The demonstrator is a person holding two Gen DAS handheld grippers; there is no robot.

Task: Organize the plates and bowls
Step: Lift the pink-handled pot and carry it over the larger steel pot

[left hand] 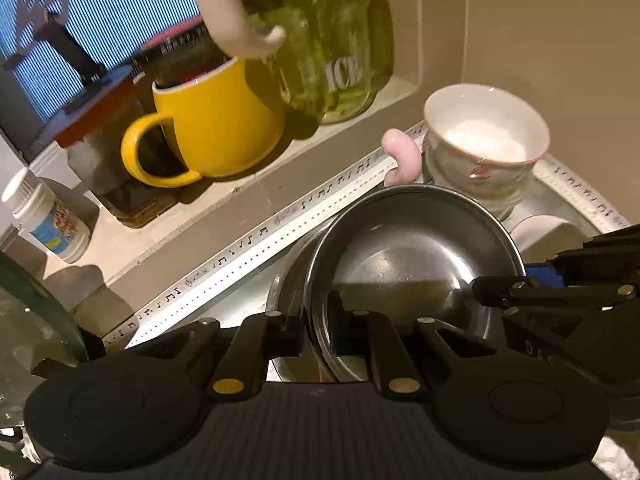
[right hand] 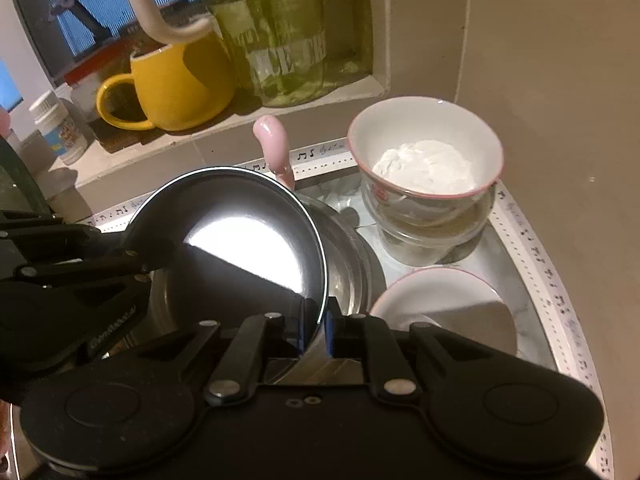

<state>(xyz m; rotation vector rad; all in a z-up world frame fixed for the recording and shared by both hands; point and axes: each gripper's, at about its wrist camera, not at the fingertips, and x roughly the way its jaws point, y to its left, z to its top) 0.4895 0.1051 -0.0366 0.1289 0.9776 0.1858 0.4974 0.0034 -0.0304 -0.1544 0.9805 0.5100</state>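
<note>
Two grippers, left gripper [left hand: 316,340] and right gripper [right hand: 316,336], clamp our shiny round steel bowl's [right hand: 240,240] rim; uneven lowering could knock the pink-rimmed white ceramic bowl [right hand: 424,152].

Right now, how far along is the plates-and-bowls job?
Done: the white bowl already sits on a glass bowl in the tray. In hand: both tongs, left and right, are shut on opposite rims of the steel bowl, tilted over another metal bowl. Left: seat it; the white plate still lies loose.
</note>
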